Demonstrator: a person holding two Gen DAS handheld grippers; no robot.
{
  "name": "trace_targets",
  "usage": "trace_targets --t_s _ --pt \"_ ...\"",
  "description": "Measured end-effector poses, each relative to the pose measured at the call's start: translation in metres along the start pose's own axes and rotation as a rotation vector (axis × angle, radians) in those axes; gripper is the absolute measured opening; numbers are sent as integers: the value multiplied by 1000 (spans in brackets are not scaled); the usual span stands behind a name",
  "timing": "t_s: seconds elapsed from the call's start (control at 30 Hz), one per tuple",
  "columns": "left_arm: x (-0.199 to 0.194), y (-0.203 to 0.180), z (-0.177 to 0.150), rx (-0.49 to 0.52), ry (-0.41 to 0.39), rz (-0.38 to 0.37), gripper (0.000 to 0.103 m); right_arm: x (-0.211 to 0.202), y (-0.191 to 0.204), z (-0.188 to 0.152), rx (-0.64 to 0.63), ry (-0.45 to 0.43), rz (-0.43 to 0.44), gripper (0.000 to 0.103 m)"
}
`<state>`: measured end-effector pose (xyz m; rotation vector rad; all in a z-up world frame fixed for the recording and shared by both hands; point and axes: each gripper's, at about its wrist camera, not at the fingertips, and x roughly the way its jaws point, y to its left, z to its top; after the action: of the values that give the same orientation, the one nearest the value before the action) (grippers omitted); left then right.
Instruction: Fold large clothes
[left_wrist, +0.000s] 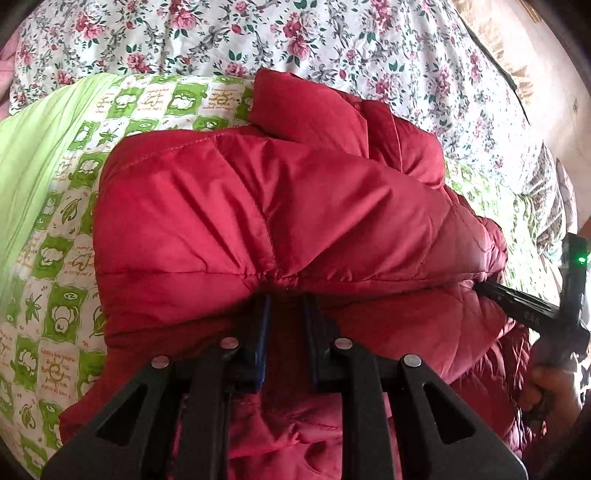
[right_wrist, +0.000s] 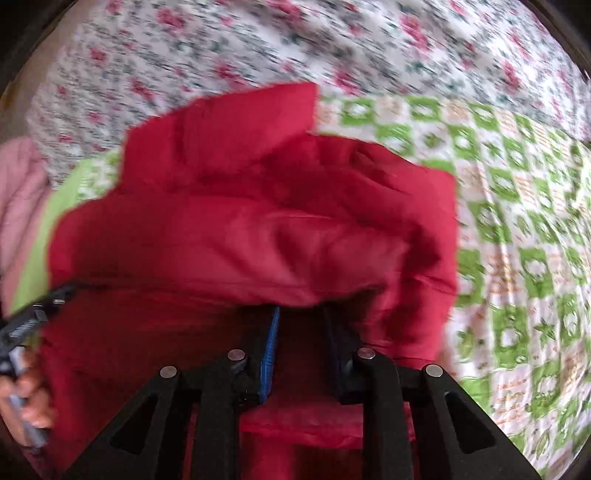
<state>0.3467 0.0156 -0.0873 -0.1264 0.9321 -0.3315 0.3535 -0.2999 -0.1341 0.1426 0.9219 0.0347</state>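
Red quilted jacket (left_wrist: 266, 206) lies bunched on the bed's green-checked sheet (left_wrist: 48, 258), mid-fold. Left claw (left_wrist: 286, 306) and right claw (right_wrist: 301, 314) each pinch its near edge, ready, I'd judge, to carry it across evenly.

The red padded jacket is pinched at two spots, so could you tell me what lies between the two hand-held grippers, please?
Only the red padded jacket spans between the left hand-held gripper and right hand-held gripper, bunched along its folded edge, as the left wrist view shows.
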Motion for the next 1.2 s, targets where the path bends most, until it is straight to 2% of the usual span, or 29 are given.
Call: trace_targets --t_s 0.13,0.37,0.57,0.7,0.77,0.9,1.07,1.2 --pt "1 8 -2 -21 1 -32 14 5 -14 -6 17 1 13 14" --pt "5 6 -7 -3 -12 -16 13 8 -17 -13 38 -16 28 13" --pt "-12 13 -10 -41 14 -54 13 5 -20 -12 52 -13 45 13" --pt "-33 7 -19 7 -19 -6 13 5 -22 -13 57 -14 47 13" --pt "-22 9 -21 22 18 20 13 4 -20 -13 54 -15 43 13" --pt "-3 15 -19 -12 43 22 13 2 -19 -9 65 0 44 13" --pt "-4 14 -19 -1 49 42 12 -38 -16 -13 69 -35 52 22" --pt "-16 20 -23 -37 36 2 12 -74 -19 -28 73 -67 73 31"
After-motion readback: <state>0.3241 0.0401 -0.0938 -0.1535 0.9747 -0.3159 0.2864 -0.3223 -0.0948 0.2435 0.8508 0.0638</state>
